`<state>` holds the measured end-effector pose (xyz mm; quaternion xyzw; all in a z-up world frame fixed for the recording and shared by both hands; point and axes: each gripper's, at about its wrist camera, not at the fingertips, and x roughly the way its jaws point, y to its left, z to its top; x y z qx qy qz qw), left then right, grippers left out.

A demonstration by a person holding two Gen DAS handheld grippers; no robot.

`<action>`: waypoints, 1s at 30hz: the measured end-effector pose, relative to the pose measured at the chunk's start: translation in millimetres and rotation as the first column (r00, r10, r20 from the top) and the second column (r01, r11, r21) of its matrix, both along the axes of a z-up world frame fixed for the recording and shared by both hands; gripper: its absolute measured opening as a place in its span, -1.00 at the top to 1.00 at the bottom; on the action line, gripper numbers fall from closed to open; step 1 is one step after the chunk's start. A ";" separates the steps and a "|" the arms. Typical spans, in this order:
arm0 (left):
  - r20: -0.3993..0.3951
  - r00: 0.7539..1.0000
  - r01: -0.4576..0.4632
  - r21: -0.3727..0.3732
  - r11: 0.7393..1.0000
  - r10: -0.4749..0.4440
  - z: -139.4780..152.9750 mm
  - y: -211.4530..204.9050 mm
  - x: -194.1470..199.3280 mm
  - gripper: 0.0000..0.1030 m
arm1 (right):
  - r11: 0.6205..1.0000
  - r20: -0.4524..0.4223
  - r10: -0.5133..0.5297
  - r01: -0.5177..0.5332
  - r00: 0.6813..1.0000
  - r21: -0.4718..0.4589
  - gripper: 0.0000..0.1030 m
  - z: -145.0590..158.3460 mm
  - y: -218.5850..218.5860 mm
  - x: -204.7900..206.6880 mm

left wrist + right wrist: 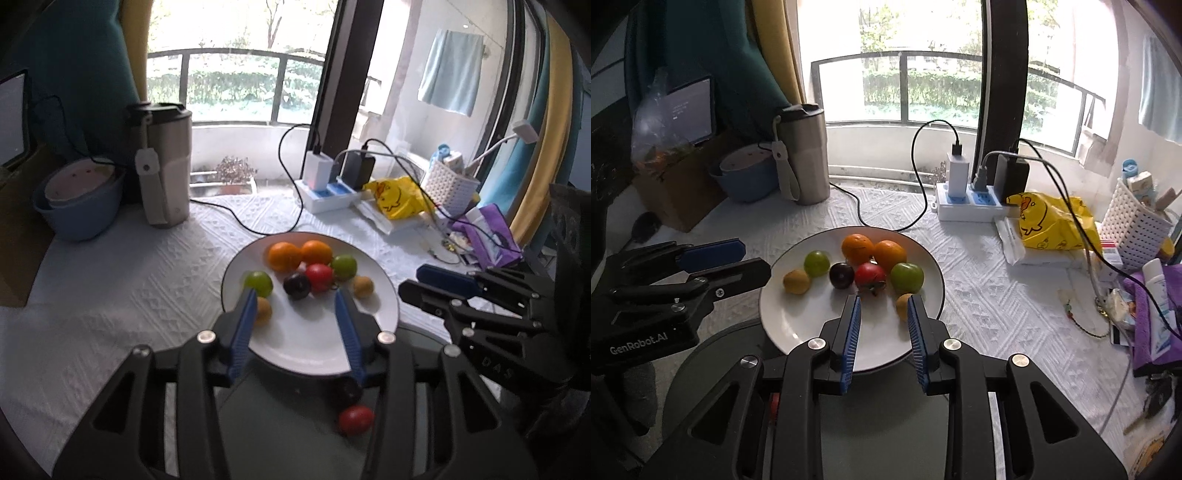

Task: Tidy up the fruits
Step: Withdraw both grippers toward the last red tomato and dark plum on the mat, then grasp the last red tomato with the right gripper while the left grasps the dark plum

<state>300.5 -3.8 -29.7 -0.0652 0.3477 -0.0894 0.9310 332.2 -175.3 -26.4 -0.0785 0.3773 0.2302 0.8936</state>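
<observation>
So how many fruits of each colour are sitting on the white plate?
On the white plate:
Orange: 2
Green: 2
Yellow: 2
Red: 1
Dark purple: 1
Total: 8

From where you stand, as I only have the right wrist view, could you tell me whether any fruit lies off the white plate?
Observer: Yes. A red fruit lies on the dark round surface on the near side of the white plate.
Operator: Thank you. Is anything beside it?
Observer: A dark fruit sits just behind it, close to the plate's near rim.
Operator: And is the left gripper holding anything?
Observer: No. The left gripper is open, its jaws wide apart and empty, reaching over the plate's near side.
</observation>
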 end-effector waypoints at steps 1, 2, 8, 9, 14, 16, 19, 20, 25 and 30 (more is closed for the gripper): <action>0.007 1.000 -0.002 -0.001 1.000 0.002 2.1 0.3 -5.0 0.11 | 1.000 0.005 -0.001 0.001 1.000 0.001 0.46 2.4 -0.8 -3.8; 0.011 1.000 -0.002 -0.001 1.000 0.002 3.6 0.3 -8.8 0.11 | 1.000 0.008 -0.002 0.002 1.000 0.000 0.46 3.9 -1.0 -6.4; 0.035 0.999 -0.001 -0.002 1.000 0.001 10.3 1.8 -38.5 0.11 | 1.000 0.023 -0.007 0.007 1.000 0.001 0.46 12.8 -2.1 -27.8; 0.038 0.999 -0.001 -0.003 1.000 0.001 10.7 2.4 -43.7 0.11 | 1.000 0.025 -0.006 0.006 1.000 0.000 0.46 13.8 -1.5 -32.2; 0.040 0.999 -0.008 -0.010 1.000 0.008 6.6 6.6 -65.1 0.11 | 1.000 0.028 -0.001 0.001 1.000 -0.009 0.46 15.2 2.9 -48.4; 0.035 0.999 -0.011 -0.012 1.000 0.012 2.2 9.8 -73.8 0.11 | 1.000 0.026 0.002 -0.001 1.000 -0.012 0.46 14.7 5.1 -54.8; 0.026 1.000 -0.015 -0.019 1.000 0.015 -4.1 14.4 -83.3 0.11 | 1.000 0.023 0.004 -0.004 1.000 -0.015 0.46 12.7 8.4 -65.4; 0.023 1.000 -0.017 -0.021 1.000 0.017 -6.6 16.7 -86.5 0.11 | 1.000 0.019 0.004 -0.003 1.000 -0.012 0.46 11.4 9.8 -68.5; 0.020 0.999 -0.027 -0.022 0.999 0.027 -17.5 29.1 -101.2 0.10 | 1.000 -0.012 0.014 -0.014 1.000 -0.012 0.32 1.5 21.2 -82.6; 0.007 1.000 -0.029 -0.022 0.999 0.029 -30.3 40.0 -110.1 0.10 | 1.000 -0.048 0.014 -0.015 0.999 -0.019 0.32 -15.6 31.4 -87.3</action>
